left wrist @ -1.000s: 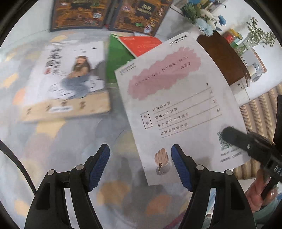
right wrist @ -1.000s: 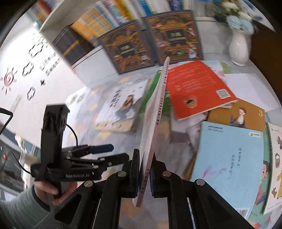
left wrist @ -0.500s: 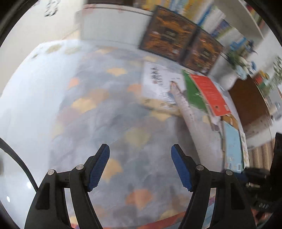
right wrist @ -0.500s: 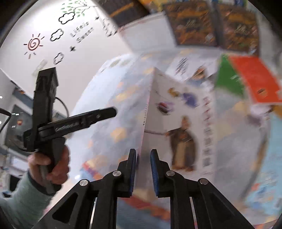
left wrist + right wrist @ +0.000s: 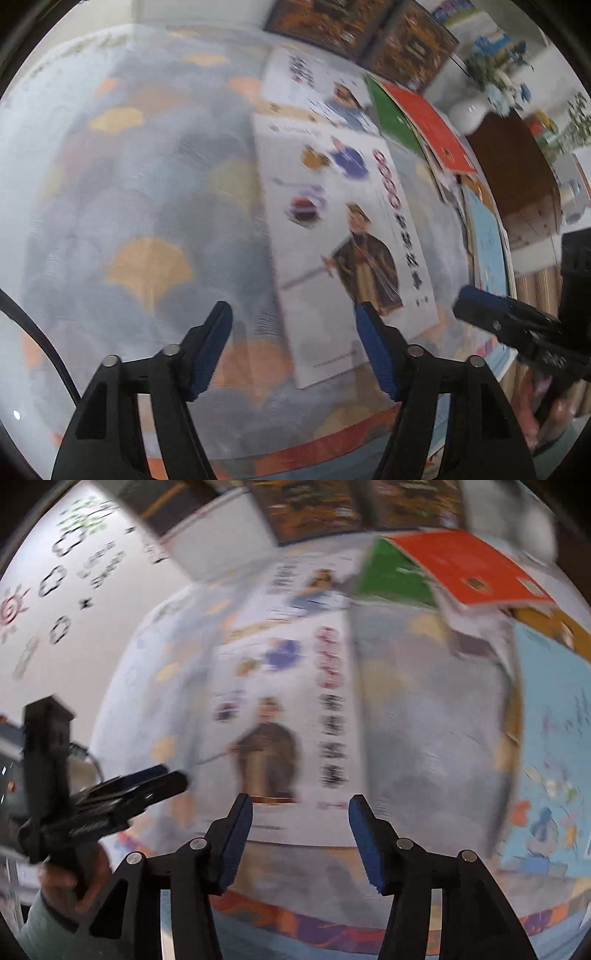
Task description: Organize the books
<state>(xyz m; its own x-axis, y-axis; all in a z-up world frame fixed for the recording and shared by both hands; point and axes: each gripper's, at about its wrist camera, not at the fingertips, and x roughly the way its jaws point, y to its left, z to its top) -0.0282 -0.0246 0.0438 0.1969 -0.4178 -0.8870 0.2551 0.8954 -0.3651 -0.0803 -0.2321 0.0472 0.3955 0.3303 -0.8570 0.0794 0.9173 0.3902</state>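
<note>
Left wrist view: the left gripper stands with its jaws spread wide and nothing between them. It hovers over the patterned rug, tilted down toward it. The white picture book lies flat on the rug, face up; its near corner shows just beside the blue pad of the right-hand finger, and contact cannot be confirmed. Beyond it lies a second white book, then a green book and a red book overlapping at the right. A light blue book lies along the right edge. Two dark ornate books lean upright at the back. The right gripper enters from the right, close to the white picture book's near right corner.

Right wrist view, heavily blurred: the right gripper is released, jaws wide apart and empty. It points down at the white picture book, which lies flat ahead of the fingertips, apart from them. The green book and red book lie further back, the light blue book at right. The left gripper shows at the left, held in a hand with a pale green sleeve, its tips near the book's left edge.
</note>
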